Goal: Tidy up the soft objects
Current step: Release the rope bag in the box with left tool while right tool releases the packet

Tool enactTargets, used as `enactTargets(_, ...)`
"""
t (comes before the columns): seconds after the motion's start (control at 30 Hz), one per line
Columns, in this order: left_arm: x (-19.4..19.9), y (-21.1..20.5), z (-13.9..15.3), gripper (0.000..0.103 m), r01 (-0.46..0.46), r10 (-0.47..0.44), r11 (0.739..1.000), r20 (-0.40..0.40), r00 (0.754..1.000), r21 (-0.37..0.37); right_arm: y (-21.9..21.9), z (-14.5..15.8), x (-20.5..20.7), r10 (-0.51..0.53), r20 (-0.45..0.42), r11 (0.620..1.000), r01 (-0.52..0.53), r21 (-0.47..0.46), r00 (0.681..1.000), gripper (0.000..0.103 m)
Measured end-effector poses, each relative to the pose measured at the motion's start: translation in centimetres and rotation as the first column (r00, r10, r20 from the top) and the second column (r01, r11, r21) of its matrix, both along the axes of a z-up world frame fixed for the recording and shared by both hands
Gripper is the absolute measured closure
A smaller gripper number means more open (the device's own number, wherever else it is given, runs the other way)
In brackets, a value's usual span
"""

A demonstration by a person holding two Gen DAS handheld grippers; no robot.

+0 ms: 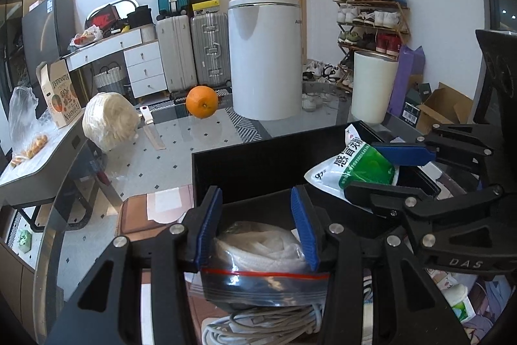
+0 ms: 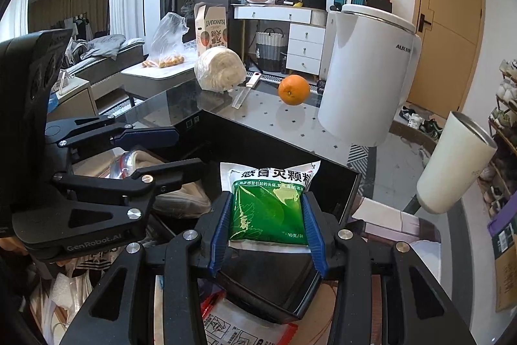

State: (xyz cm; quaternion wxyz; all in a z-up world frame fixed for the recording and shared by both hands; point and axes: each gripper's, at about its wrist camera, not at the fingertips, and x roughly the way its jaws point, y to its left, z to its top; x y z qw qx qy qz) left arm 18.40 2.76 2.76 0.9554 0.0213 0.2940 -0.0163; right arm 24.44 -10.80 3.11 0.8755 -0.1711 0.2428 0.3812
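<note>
Glass tabletop (image 1: 181, 151) underneath; left tongs (image 1: 257, 228) pinch a half-hidden zip bag (image 1: 261, 267), right tongs (image 2: 266, 225) pinch a green sachet (image 2: 268, 209).

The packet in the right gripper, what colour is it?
Green with a white top and edges, the packet shows best in the right wrist view.

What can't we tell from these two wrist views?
- Bin floor: both views, hidden by its walls, the grippers and the bags.
- Zip bag contents: left view, white material blurred by plastic, lower part behind left gripper.
- Sachet lower edge: right view, hidden behind right gripper.
- Cables: left view, cut off at the bottom edge.
</note>
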Motion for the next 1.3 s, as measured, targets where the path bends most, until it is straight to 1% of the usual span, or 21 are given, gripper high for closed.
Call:
enactTargets(0.23,-0.4,-0.2,0.2,0.06,0.005,-0.005,1.0,-0.034,0.999,-0.005,0.0,0.0,0.5,0.021,-0.028,1.0,-0.021,0.0,0.999,0.061)
enactTargets(0.3,-0.6,-0.2,0.2,0.059,0.009,-0.009,1.0,-0.03,1.0,-0.01,0.1,0.0,0.4,0.023,-0.03,1.0,-0.023,-0.003,0.999,0.061)
enactTargets(0.37,-0.9,-0.1,0.2,0.058,0.009,-0.009,1.0,-0.022,1.0,-0.016,0.2,-0.1,0.2,0.038,-0.037,0.999,-0.039,-0.012,0.999,0.057)
enactTargets(0.4,-0.9,-0.1,0.2,0.055,0.008,-0.009,1.0,-0.022,1.0,-0.018,0.3,-0.1,0.1,0.044,-0.038,0.999,-0.045,-0.018,0.998,0.056)
enactTargets(0.47,-0.9,0.0,0.3,0.046,0.013,-0.014,1.0,-0.025,1.0,-0.028,0.3,0.1,-0.2,0.046,-0.03,0.999,-0.047,-0.021,0.998,0.053)
enactTargets(0.5,-0.9,0.0,0.3,0.044,0.022,-0.022,0.999,-0.026,0.999,-0.032,0.2,0.3,-0.4,0.048,-0.021,0.999,-0.048,-0.015,0.999,0.052)
enactTargets(0.57,-1.3,0.0,0.7,0.038,0.028,-0.028,0.999,-0.016,0.999,-0.034,-0.3,0.8,-0.9,0.043,0.006,0.999,-0.043,-0.001,0.999,0.046)
enactTargets(0.6,-1.5,0.0,0.8,0.03,0.027,-0.027,0.999,-0.01,1.0,-0.037,-0.6,1.0,-1.1,0.043,0.013,0.999,-0.043,0.004,0.999,0.04)
enactTargets(0.63,-1.9,0.2,1.1,0.02,0.028,-0.028,0.999,-0.004,1.0,-0.046,-1.0,1.2,-1.4,0.042,0.016,0.999,-0.042,0.009,0.999,0.033)
enactTargets(0.67,-2.1,0.3,1.3,0.015,0.024,-0.024,0.998,-0.001,1.0,-0.05,-1.5,1.5,-1.8,0.038,0.021,0.999,-0.038,0.02,0.999,0.028)
enactTargets(0.7,-2.4,0.4,1.6,0.008,0.014,-0.014,0.999,0.007,1.0,-0.052,-2.0,1.7,-2.1,0.03,0.027,0.999,-0.031,0.032,0.999,0.017)
enactTargets(0.73,-2.9,0.5,1.9,0.001,0.009,-0.008,0.998,0.023,1.0,-0.055,-2.5,1.9,-2.4,0.022,0.033,0.999,-0.024,0.045,0.999,0.009)
enactTargets(0.8,-4.1,0.8,2.5,0.0,0.011,-0.007,0.998,0.06,0.998,-0.069,-3.7,2.3,-3.3,0.013,0.038,0.997,-0.016,0.081,0.999,0.001)
enactTargets(0.87,-5.3,0.9,3.1,0.0,0.004,0.002,0.998,0.094,0.996,-0.066,-4.5,2.6,-3.9,-0.001,0.025,0.996,-0.002,0.092,1.0,0.001)
enactTargets(1.0,-7.0,0.9,3.6,0.0,-0.023,0.026,0.999,0.109,0.994,-0.034,-5.8,3.0,-5.4,-0.029,0.006,0.993,0.028,0.114,1.0,0.001)
enactTargets(1.1,-8.4,1.1,3.8,0.0,-0.029,0.034,0.999,0.123,0.992,-0.041,-6.8,3.0,-6.6,-0.034,-0.01,0.991,0.035,0.132,0.999,0.001)
enactTargets(1.2,-9.6,1.2,3.9,0.0,-0.027,0.035,0.998,0.12,0.992,-0.061,-7.3,2.7,-7.7,-0.039,-0.014,0.99,0.041,0.137,0.999,0.001)
enactTargets(1.3,-10.6,1.0,3.9,0.0,-0.031,0.038,0.998,0.127,0.991,-0.06,-7.9,2.2,-8.5,-0.054,-0.038,0.987,0.059,0.147,0.998,0.001)
